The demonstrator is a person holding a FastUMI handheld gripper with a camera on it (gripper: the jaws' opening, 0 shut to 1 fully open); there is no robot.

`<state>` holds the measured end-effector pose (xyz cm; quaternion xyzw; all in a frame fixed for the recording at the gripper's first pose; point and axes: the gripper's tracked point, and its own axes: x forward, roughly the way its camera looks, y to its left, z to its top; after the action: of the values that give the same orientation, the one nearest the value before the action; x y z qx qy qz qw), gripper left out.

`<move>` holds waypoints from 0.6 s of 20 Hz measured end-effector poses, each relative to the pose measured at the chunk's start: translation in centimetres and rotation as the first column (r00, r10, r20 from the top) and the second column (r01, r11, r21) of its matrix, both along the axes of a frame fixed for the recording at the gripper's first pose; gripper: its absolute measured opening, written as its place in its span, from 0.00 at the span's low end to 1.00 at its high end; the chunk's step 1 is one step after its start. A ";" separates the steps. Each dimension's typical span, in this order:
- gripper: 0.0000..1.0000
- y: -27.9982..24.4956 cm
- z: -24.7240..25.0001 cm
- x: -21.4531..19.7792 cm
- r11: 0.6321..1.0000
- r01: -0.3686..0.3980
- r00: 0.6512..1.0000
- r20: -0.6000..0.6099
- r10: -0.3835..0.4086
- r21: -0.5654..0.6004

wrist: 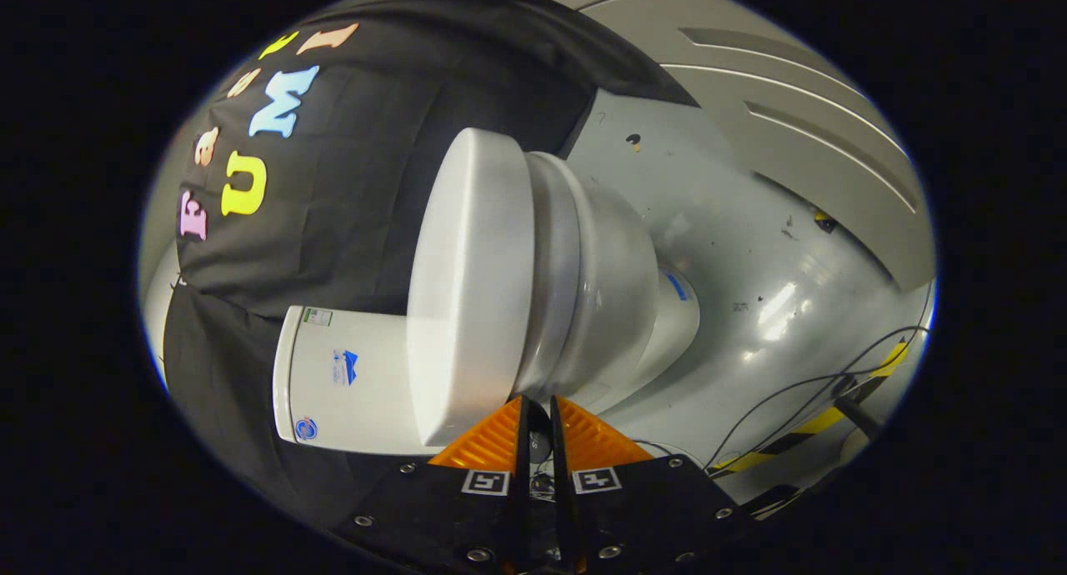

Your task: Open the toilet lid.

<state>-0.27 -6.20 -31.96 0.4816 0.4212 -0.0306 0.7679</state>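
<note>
The floor (733,250) was the biggest thing, grey and shiny, filling the right side of the frame. Some thin black cables (800,392) and a yellow and black stripe (821,421) lay on it at the lower right.

The whole view was tipped on its side. So the toilet (583,283) in the middle of the frame looked like it was lying down, with its foot pointing right and its top pointing left. Its white tank (350,383) sat at the lower left, against the dark wall.

The lid (467,283) was a flat white slab on the left face of the bowl. It looked shut, lying flat on the seat. Its long side ran from the top of the frame down to the bottom, and its lower end came down right next to the claw.

The claw (536,408) was at the bottom middle of the frame. Its two orange fingers (488,442) were close together, with only a thin dark gap between them. They held nothing. The tips pointed up at the place where the lid met the bowl, and were very near it or just touching it; I could not tell which. The lid lay just up and to the left of the tips. I think the next move would need the tips to get under the lid's edge and push it away from the bowl, toward the left of the frame.
</note>
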 end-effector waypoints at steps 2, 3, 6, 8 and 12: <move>0.12 0.0 -0.1 -0.1 0.998 0.023 1.000 -0.018 -0.022 0.066; 0.11 0.2 -0.1 -0.1 0.994 0.033 0.999 -0.024 -0.031 0.106; 0.03 0.2 0.9 0.5 0.986 0.056 0.998 0.010 -0.058 0.160; 0.00 0.2 0.9 0.3 0.999 0.003 1.000 0.028 -0.005 0.043; 0.00 0.5 3.6 0.9 0.994 -0.059 0.995 0.080 0.067 -0.093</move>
<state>0.64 -5.72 -28.35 0.4336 0.4022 -0.0053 0.8063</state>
